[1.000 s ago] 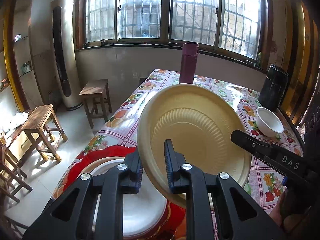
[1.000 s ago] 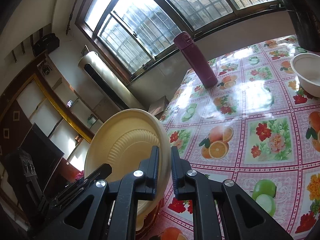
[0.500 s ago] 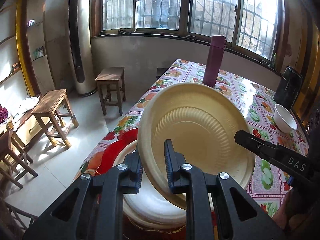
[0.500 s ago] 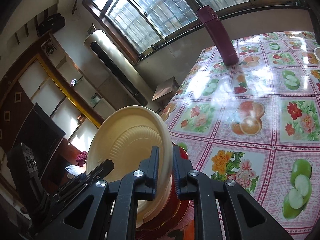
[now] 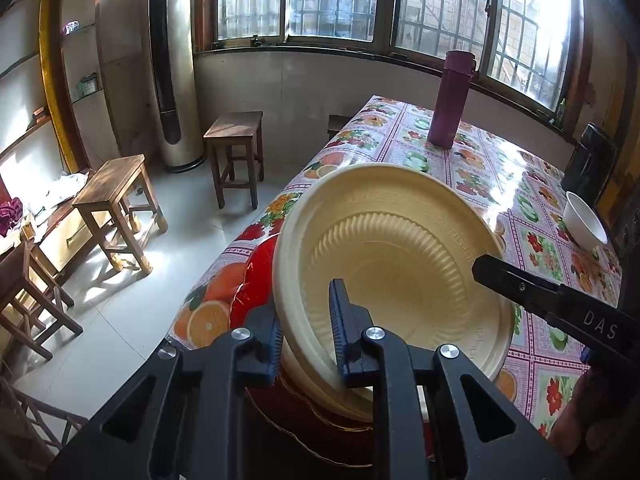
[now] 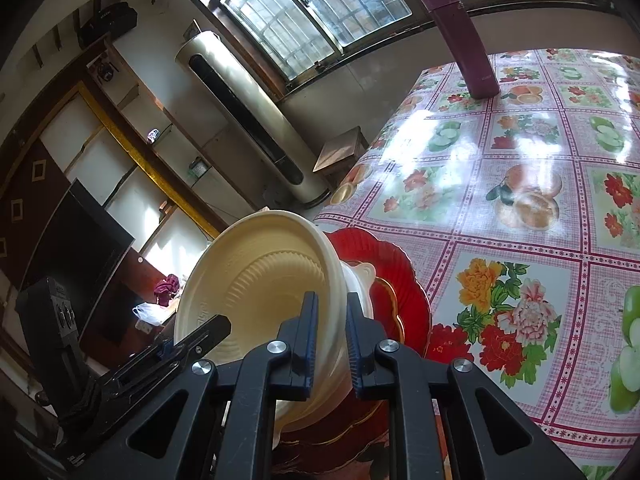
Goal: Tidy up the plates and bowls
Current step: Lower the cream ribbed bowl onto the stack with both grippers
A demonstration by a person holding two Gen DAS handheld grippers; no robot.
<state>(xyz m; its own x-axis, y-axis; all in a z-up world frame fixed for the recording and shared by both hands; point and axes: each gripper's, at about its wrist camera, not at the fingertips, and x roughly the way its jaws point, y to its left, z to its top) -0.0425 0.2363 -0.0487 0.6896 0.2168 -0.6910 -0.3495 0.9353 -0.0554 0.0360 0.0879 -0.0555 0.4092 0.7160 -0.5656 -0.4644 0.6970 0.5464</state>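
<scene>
Plate, cream plastic (image 5: 400, 264), one, tilted, pinched at its rim by both tongs: left tongs (image 5: 304, 332) on one side, right tongs (image 6: 332, 336) on the opposite side, the latter marked "DAS". Beneath it, at the desk's (image 6: 520, 152) near corner: a stack of pale dishes whose count I cannot tell, on one red plate (image 6: 400, 280). Bowl, white (image 5: 584, 226), one, near the far right edge. Flask, maroon (image 5: 450, 100), one, upright at the far end.
</scene>
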